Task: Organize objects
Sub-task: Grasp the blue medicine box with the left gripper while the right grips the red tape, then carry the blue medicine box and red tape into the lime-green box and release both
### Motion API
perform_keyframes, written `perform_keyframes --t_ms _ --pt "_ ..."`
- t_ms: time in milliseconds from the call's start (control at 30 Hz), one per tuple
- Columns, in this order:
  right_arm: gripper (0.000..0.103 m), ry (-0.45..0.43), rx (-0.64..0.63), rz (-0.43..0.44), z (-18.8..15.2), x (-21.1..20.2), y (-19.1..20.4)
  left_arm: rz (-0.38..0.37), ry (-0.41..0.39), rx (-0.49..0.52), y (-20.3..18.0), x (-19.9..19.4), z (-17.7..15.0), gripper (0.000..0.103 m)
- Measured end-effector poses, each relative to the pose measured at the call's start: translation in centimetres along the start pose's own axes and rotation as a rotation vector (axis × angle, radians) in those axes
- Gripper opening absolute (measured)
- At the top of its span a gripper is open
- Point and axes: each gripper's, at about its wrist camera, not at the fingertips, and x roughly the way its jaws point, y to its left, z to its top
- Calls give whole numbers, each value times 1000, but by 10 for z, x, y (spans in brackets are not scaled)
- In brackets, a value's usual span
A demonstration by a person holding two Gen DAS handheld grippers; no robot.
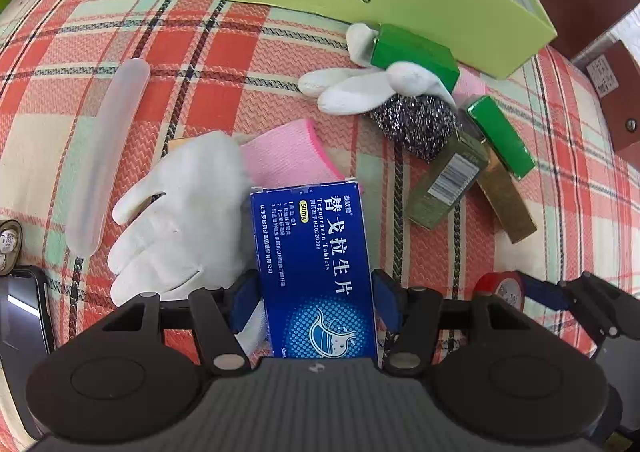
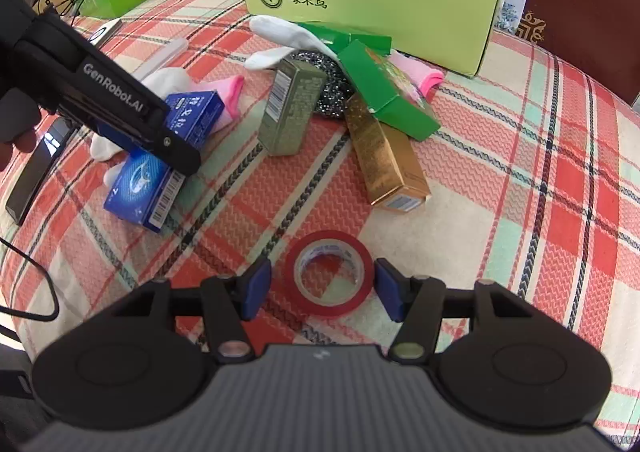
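While astride blue box (image 1: 316, 272) — left claw (image 1: 314, 302).

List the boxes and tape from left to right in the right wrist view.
blue tablet box → olive green box → red tape roll → gold box

A: Cloth (image 2: 500, 156)?
B: Plaid: red, cream, mint, dark lines.
A: Boxes?
B: Medicine box (image 1: 316, 264) blue, white lettering; big box (image 2: 372, 8) lime; small carton (image 2: 384, 92) green; another (image 2: 384, 156) gold.
A: Tape (image 2: 329, 273)?
B: Red. Gloves (image 1: 180, 212) white, pink cuffs.
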Motion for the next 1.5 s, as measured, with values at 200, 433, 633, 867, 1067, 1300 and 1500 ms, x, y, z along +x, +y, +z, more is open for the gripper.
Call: perform_keyframes --t_ms 200,433,633,867,1067,1300,1500 --pt "45 5 -5 5 3 -1 -1 -37 -13 28 -1 -9 -4 61" --pt "45 -73 18 44 12 -24 -1 -77 -109 -1 -1 -44 4 61" --pt "45 -165 22 48 33 -48 1 -112 -203 -3 -11 -72 18 61" --pt "45 -287 11 41 65 -76 -3 -148 -322 8 -21 -104 41 62" --pt "45 -364 -4 15 96 -89 -10 -162 -413 7 -27 -128 68 62" --pt "46 -419 -12 -12 131 -91 -22 -154 -460 -13 -24 -135 106 62" --pt "45 -448 -3 -39 161 -82 -38 -153 -485 -98 -15 -128 145 62"
